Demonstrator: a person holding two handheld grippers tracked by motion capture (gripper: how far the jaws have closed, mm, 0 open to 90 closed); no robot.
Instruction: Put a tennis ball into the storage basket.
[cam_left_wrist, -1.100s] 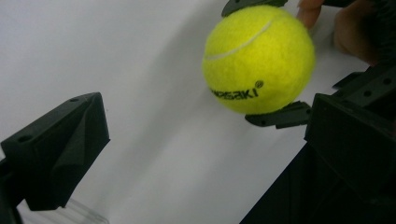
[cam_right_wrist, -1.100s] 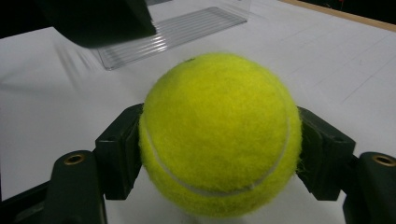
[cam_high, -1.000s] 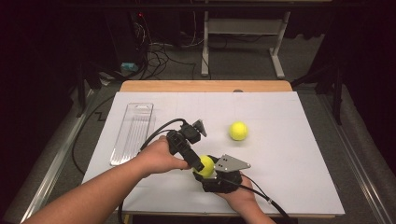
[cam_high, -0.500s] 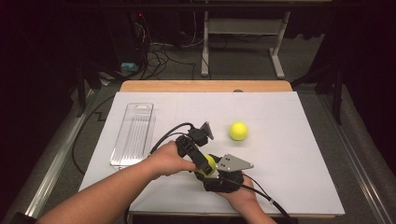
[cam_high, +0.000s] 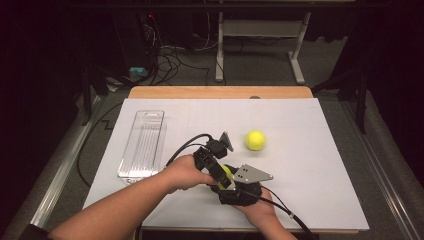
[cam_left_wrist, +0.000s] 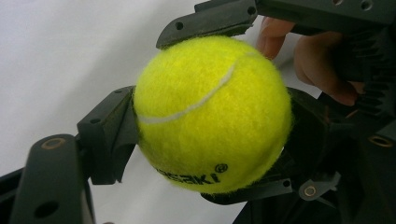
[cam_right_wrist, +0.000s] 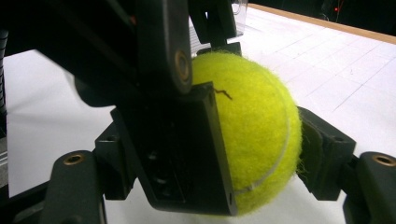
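We see a yellow tennis ball (cam_left_wrist: 212, 114) near the table's (cam_high: 310, 150) front edge, pinched between both grippers at once. The left gripper (cam_high: 216, 167) clamps its sides; the right gripper (cam_high: 231, 182) also presses it from both sides. A second ball (cam_high: 255, 140) lies farther right, apart.

Two black handheld grippers: left gripper (cam_high: 224, 176) with looping black cable, right gripper (cam_high: 227, 176) topped by perforated grey triangular plate; brass-ringed jaw screws.

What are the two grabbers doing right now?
Left gripper: jaws closed on the tennis ball.
Right gripper: jaws closed on the same ball, from another side.
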